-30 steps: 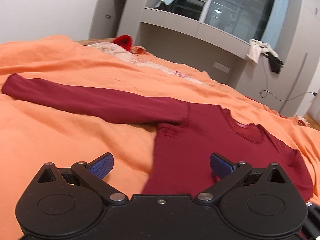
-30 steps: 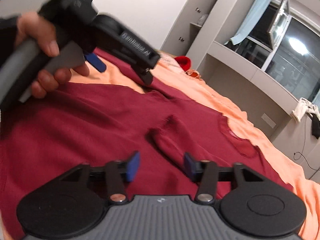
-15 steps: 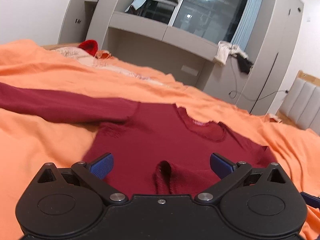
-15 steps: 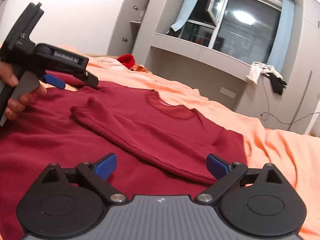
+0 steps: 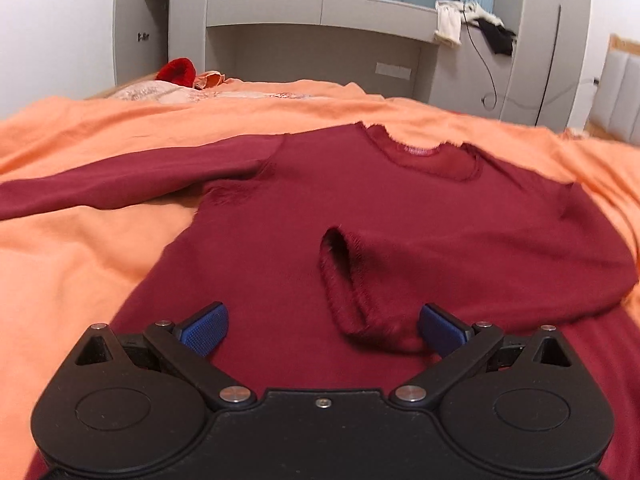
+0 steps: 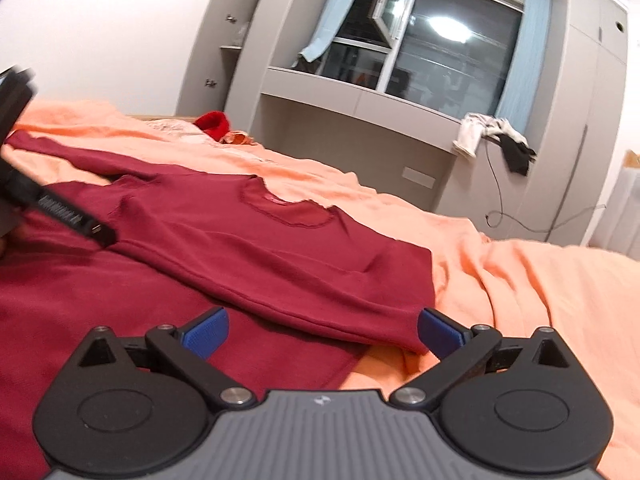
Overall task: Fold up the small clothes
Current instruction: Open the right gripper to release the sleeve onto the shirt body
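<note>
- We had the dark red long-sleeved top (image 5: 400,216) lying flat on the orange bed sheet (image 5: 80,248), neckline (image 5: 428,160) at twelve o'clock from both tongs and the hem nearest us.
- One sleeve was already folded across the chest; its cuff (image 5: 344,276) sat at about one o'clock from the left tongs (image 5: 322,330), just ahead of them and between the blue pads.
- The other sleeve (image 5: 120,180) ran out straight towards nine o'clock, its long axis across our view; we judged the left tongs the nearer pair for it.
- The left tongs were wide apart, holding nothing, and hovered low over the body of the top.
- The right tongs (image 6: 322,330) were likewise spread and empty, with the folded sleeve's edge (image 6: 320,316) running between the pads towards four o'clock.
- The fabric looked soft and thin, with a fuzzy raw edge at cuff and neck; it lay fairly smooth, with light wrinkles.
</note>
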`<state>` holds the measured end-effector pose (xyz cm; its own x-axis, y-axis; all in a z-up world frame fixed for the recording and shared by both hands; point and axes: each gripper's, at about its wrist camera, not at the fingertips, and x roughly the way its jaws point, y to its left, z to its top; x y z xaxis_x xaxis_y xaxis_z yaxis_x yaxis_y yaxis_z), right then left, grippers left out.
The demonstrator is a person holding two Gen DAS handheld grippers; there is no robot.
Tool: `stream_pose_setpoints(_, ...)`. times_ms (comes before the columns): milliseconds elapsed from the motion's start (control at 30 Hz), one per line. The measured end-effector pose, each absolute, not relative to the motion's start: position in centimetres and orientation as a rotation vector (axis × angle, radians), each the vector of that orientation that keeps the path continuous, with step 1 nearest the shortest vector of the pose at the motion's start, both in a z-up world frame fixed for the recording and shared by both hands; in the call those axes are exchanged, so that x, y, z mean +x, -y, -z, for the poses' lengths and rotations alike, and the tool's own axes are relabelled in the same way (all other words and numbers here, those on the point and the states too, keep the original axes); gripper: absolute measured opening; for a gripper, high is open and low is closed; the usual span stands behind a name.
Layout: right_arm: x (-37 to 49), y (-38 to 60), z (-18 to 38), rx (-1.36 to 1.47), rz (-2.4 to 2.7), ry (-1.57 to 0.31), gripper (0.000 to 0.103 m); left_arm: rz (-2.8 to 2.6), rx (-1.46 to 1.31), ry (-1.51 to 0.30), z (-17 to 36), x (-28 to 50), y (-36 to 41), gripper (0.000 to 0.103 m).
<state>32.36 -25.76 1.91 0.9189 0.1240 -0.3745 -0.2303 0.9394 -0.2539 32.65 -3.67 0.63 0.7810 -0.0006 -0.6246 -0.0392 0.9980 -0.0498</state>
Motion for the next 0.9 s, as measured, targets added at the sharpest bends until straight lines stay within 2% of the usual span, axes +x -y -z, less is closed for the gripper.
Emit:
stream_pose_setpoints(200, 32.8, 26.4, -1.5, -0.266, -0.18, -0.378, 0.103, 0.041, 0.048, -0.667, -0.3, 29.9, 3.4, 0.102)
stream_pose_setpoints(333, 33.1, 25.2, -2.0, -0.244, -0.279, -0.362, 0.102, 0.073, -0.047, -0.638, -1.4, 29.3, 2.1, 0.102)
stream_pose_setpoints(500, 34.0, 20.9, -2.6, -0.276, -0.493, -0.396, 0.084, 0.016, -0.171, -0.595, -2.9, 29.5, -0.2, 0.102)
stream_pose_setpoints(667, 34.5, 14.5, -3.4, -0.411, -0.681, -0.402, 0.073, -0.038, -0.296, -0.615, -4.3, 30.5, -3.0, 0.102)
stream_pose_setpoints(733, 35.4, 11.7, -3.1, -0.477, -0.703, -0.415, 0.065, -0.062, -0.296, -0.611, -4.8, 30.5, -3.8, 0.102)
stream_pose_setpoints(833, 37.2, 8.7, -2.1, -0.51, -0.702, -0.484, 0.043, -0.11, -0.306, -0.611, -4.9, 30.5, -4.8, 0.102)
stream_pose_setpoints(900, 37.8, 7.7, -1.7, -0.507, -0.694, -0.494, 0.021, -0.119, -0.341, -0.617, -4.8, 30.6, -5.5, 0.102)
